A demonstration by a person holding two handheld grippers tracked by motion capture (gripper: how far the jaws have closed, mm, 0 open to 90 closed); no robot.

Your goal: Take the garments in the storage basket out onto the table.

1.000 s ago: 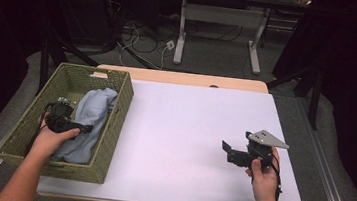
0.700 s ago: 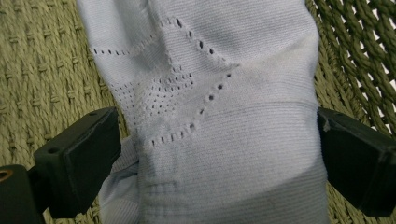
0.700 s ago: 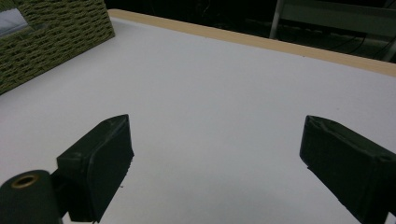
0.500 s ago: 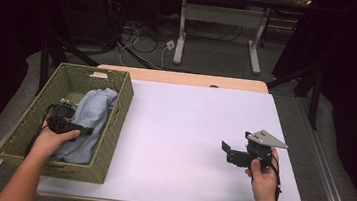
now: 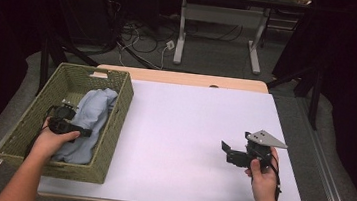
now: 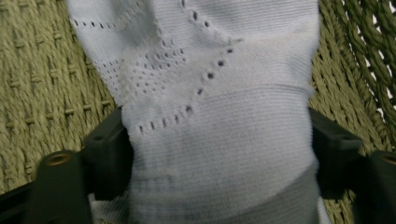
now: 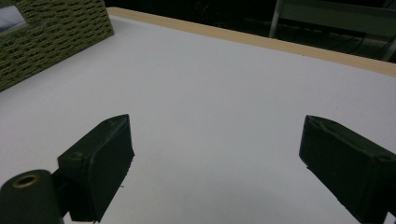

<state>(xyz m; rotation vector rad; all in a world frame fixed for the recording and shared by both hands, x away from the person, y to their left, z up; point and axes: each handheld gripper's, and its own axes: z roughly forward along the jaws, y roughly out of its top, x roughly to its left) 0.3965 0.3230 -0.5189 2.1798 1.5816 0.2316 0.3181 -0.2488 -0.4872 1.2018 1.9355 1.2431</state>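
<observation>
Reaching into the woven basket (image 5: 112,139) at the tabletop's left edge, the left gripper (image 5: 70,129) holds almost unchanged from a second ago, fingers clamped on the pale blue knit cloth (image 6: 219,116), while the right gripper (image 5: 233,154) waits wide-fingered near the right edge.

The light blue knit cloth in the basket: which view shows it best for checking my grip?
The left gripper view: the light blue knit cloth sits between the left gripper's black jaws, knit pattern clear. The high view shows it whole but small in the woven basket; the right gripper view catches a corner.
</observation>
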